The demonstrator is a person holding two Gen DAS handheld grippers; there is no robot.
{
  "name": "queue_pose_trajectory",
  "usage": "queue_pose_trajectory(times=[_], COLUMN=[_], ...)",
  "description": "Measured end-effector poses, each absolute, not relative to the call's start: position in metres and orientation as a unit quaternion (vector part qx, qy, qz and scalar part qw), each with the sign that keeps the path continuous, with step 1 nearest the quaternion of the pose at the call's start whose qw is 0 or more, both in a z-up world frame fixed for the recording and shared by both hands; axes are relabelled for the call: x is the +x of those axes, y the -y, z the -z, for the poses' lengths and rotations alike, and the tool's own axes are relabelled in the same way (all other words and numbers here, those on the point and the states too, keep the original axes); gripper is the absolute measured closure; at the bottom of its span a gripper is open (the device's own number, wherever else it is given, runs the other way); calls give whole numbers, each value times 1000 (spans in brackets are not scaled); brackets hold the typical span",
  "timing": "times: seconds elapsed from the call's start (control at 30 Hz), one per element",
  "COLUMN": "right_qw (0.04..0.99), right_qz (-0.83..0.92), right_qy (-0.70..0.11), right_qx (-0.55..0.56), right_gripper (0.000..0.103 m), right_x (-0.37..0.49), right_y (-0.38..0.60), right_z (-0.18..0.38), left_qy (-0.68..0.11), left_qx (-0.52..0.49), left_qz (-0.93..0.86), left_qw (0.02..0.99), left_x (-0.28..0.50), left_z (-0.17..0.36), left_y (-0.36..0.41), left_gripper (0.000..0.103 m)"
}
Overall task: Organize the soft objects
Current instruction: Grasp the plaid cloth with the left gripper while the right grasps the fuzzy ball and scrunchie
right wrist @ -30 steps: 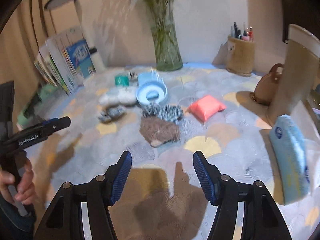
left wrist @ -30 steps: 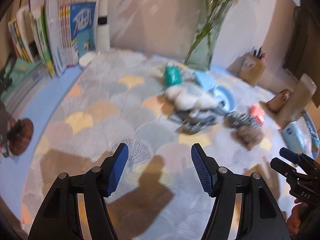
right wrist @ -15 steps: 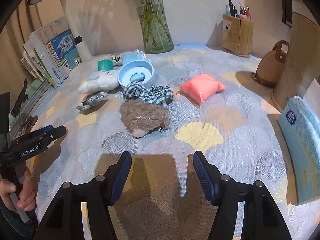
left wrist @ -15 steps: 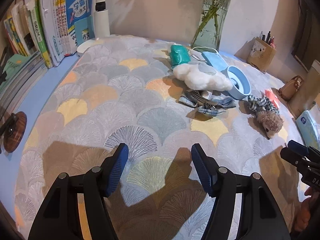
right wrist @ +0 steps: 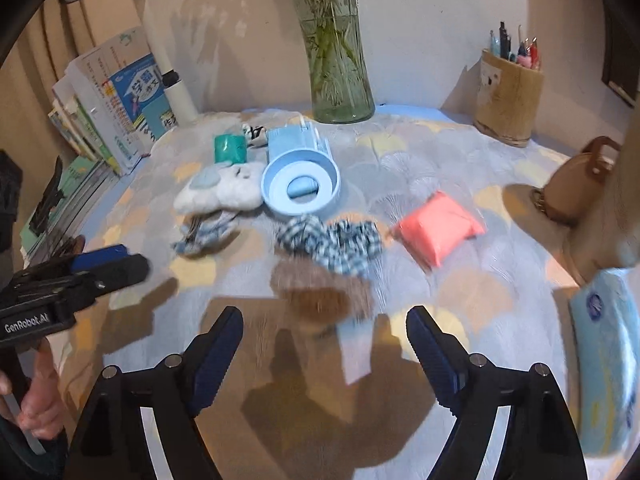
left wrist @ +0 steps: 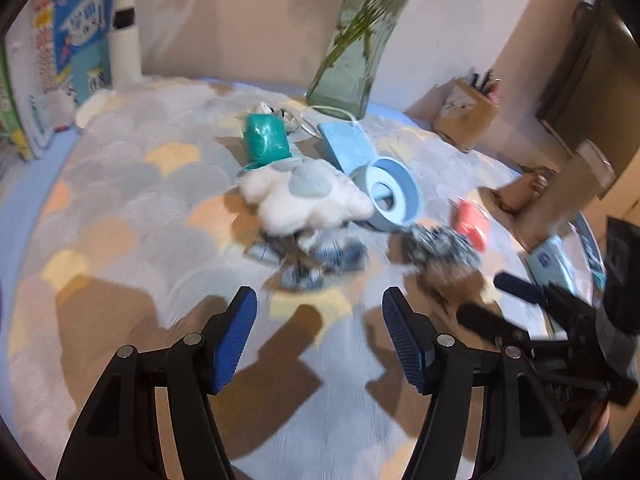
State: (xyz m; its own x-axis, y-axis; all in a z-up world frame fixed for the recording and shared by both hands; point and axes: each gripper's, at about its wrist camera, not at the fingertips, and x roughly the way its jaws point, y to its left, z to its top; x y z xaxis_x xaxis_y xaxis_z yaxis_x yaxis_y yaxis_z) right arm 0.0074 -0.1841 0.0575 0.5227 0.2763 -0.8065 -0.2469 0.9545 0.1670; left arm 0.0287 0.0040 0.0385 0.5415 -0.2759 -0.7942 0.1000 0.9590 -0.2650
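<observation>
Blue-padded claws over soft toys
Left claw [left wrist: 316, 336] and right claw [right wrist: 324, 352] both hung released, empty, above the brown plush [right wrist: 320, 292] at frame centre.

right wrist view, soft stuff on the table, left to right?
white cloud plush → blue striped cloth → brown furry toy → checked scrunchie → pink pouch → blue tissue pack at the far right edge.
</observation>
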Motion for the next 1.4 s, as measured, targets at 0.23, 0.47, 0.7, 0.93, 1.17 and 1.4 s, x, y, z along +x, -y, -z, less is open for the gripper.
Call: queue_pose_trajectory(times=[0.23,0.47,0.7,0.93,1.17,1.4], right_qw=[874,878,889,884,893,873], right_qz=[-141,-143,-161,-178,-140,-135], right_qy=[-463,-457,-427,-428,-428,-467], right_qx=[47,25,50,66,7,32], right_gripper=[22,48,55,55,54,43], right_x=[28,31,20,-23,-65,-71], right_y=[183,173,183,194,203,216], right_z=[-36,-34,-44,-54,-60,-38], left_qy=[-466,-448,-440,-438,-443,-463], left_qx=[-102,-72,-98,-115,-89,-98], left_qz=[97,74,89,112,110,92], left_qw=[874,888,888,884,885,876], left_x=[58,58,28,-29,-61,-63], left_z=[-18,-15,-21,-26,-24,-17], left_y=[11,15,1,-3,9,7], left_gripper=[41,68,84,84,67,34])
